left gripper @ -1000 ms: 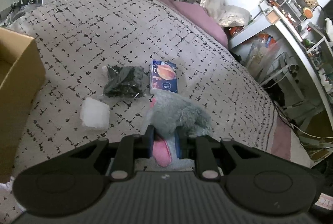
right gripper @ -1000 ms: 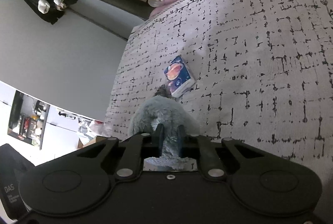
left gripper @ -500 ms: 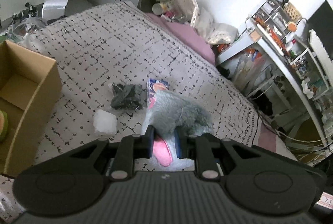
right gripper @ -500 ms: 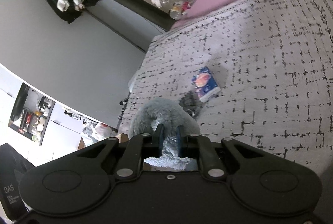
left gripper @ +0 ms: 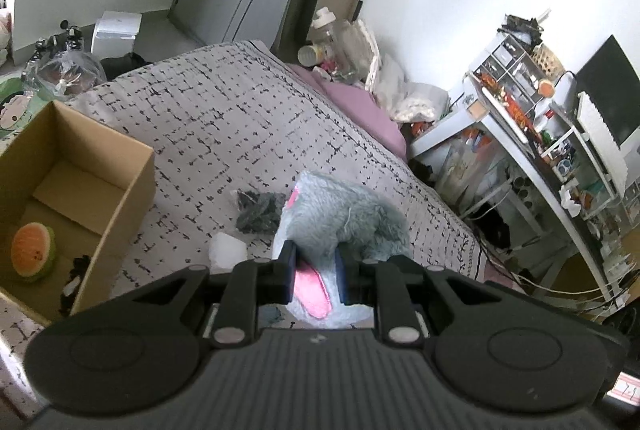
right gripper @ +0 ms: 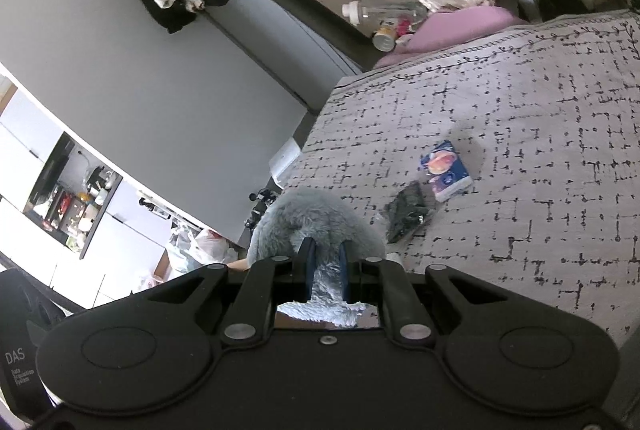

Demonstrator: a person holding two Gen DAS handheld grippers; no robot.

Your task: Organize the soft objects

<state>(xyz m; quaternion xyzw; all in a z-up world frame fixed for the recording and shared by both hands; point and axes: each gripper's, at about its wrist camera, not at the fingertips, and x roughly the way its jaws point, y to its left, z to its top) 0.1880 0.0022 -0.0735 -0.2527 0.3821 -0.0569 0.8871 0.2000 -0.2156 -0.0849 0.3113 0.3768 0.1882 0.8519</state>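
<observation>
A grey plush toy with pink patches hangs in the air above the patterned bed. My left gripper is shut on its lower part. My right gripper is shut on the same grey plush toy from the other side. An open cardboard box stands at the left on the bed, with an orange and green plush inside. A black bagged item, a white soft block and a blue tissue pack lie on the bed below.
A cluttered white desk with a monitor stands right of the bed. Pink pillow and bottles sit at the bed's head. Bags lie on the floor at the left.
Both grippers have lifted the grey plush well above the bed. The box's inside has come into the left wrist view. The tissue pack is now hidden behind the plush there.
</observation>
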